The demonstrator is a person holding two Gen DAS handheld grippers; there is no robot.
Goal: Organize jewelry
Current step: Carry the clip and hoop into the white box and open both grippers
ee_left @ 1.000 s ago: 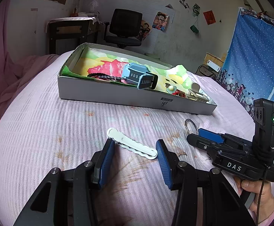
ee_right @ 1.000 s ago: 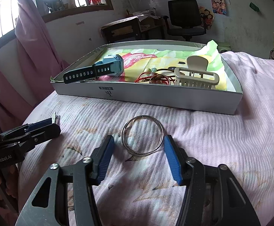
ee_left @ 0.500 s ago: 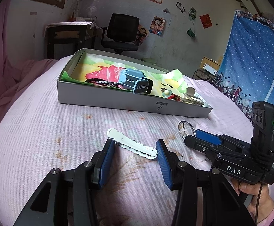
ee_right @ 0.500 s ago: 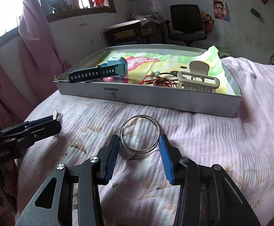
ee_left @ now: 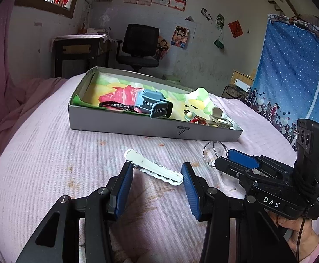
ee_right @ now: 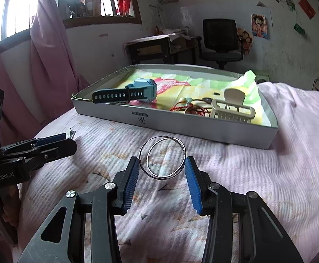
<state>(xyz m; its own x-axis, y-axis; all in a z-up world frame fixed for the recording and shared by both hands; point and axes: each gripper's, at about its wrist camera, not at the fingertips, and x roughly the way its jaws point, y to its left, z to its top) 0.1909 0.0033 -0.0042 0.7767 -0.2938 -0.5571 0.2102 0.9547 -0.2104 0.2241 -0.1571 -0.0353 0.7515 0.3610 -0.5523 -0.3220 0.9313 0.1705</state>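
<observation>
Rings (ee_right: 162, 157), two thin silver hoops, stand clamped between the right gripper's (ee_right: 162, 168) blue pads above the pink bedspread (ee_right: 269, 175). Left gripper (ee_left: 157, 176) is spread wide around a white hair clip (ee_left: 154, 169) lying flat. Farther off, a grey tray (ee_right: 181, 127) holds a blue watch (ee_right: 135, 93), red cord (ee_right: 192, 109) and cream claw clip (ee_right: 234, 107).

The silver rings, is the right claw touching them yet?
Touching. The right wrist view shows the silver rings standing between the right claw, their outer edges meeting both blue pads with no gap visible.
</observation>
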